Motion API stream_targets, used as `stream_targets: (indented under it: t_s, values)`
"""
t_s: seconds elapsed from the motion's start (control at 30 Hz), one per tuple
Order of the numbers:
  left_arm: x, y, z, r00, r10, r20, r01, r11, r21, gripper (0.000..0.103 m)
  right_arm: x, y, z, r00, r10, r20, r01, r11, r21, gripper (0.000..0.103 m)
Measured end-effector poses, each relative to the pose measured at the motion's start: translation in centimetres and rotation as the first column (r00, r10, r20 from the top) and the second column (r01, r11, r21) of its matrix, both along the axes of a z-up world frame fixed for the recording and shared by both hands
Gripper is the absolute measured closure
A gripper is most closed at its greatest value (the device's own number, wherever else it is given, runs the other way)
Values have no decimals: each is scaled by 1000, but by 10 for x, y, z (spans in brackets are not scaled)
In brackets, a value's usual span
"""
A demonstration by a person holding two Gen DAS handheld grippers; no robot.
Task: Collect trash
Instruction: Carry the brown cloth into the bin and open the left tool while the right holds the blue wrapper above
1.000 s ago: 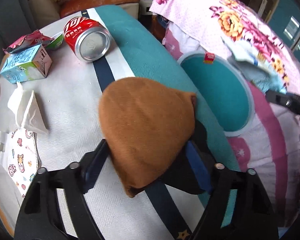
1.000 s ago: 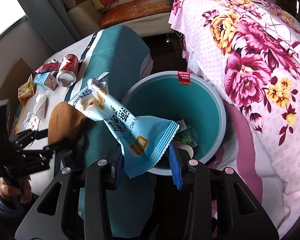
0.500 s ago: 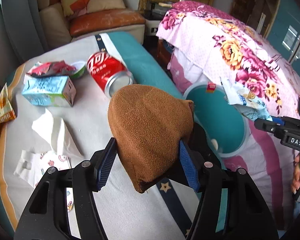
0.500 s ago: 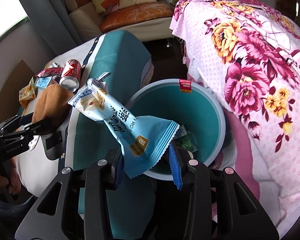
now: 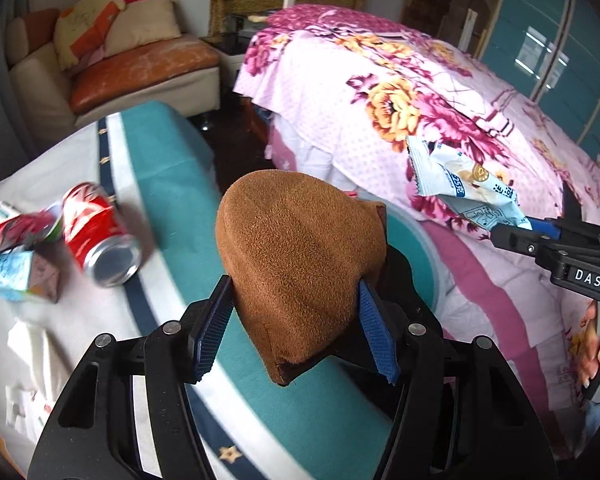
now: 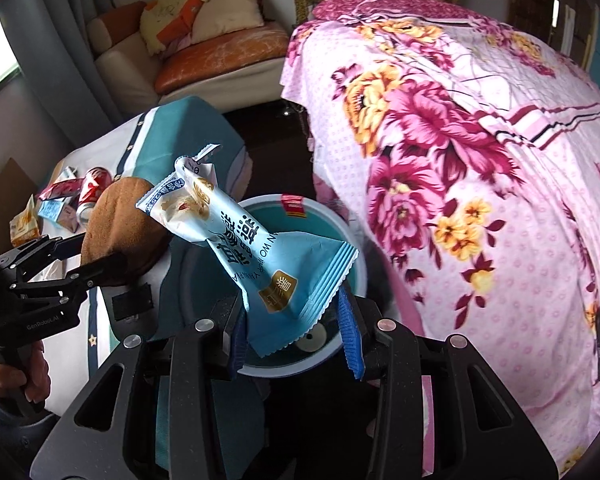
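Right wrist view: right claw (image 6: 292,330) clenched on a pale blue snack wrapper (image 6: 260,256), held over the teal waste bin (image 6: 340,224); left claw (image 5: 296,332) clenched on a brown suede pad (image 5: 300,256) near the bin's bench side
Step judged: drop both pieces into the bin. Wrapper stands tilted up from the pads, its lower edge above the bin mouth; advise lowering it inside the rim before releasing, since light film may drift. Bring the pad fully over the opening first; from the left wrist view the bin is mostly hidden behind it. Red can (image 5: 100,236), carton (image 5: 16,276) and tissue (image 5: 32,344) lie on the bench (image 5: 168,184), not yet collected
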State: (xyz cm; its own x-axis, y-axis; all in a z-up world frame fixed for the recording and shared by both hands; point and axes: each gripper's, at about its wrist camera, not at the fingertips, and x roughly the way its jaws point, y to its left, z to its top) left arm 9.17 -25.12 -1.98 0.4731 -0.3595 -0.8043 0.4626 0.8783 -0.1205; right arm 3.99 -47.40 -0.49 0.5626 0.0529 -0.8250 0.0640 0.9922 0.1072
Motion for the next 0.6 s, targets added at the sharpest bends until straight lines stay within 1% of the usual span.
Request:
stream_targets:
  t_s: [0.23, 0.37, 0.47, 0.6]
  values:
    - [21, -40, -20, 995, -77, -60, 78, 997, 12, 40, 7, -18, -12, 998, -45, -35, 44, 999, -12, 66]
    - [29, -57, -32, 990, -107, -88, 110, 993, 32, 37, 13, -23, -20, 997, -56, -56, 56, 998, -9, 66]
    - [35, -62, -40, 988, -107, -109, 111, 993, 34, 37, 16, -23, -26, 996, -55, -70, 55, 998, -11, 66]
    - [39, -57, -46, 988, -92, -127, 97, 995, 28, 34, 20, -21, -30, 995, -51, -82, 50, 999, -15, 66]
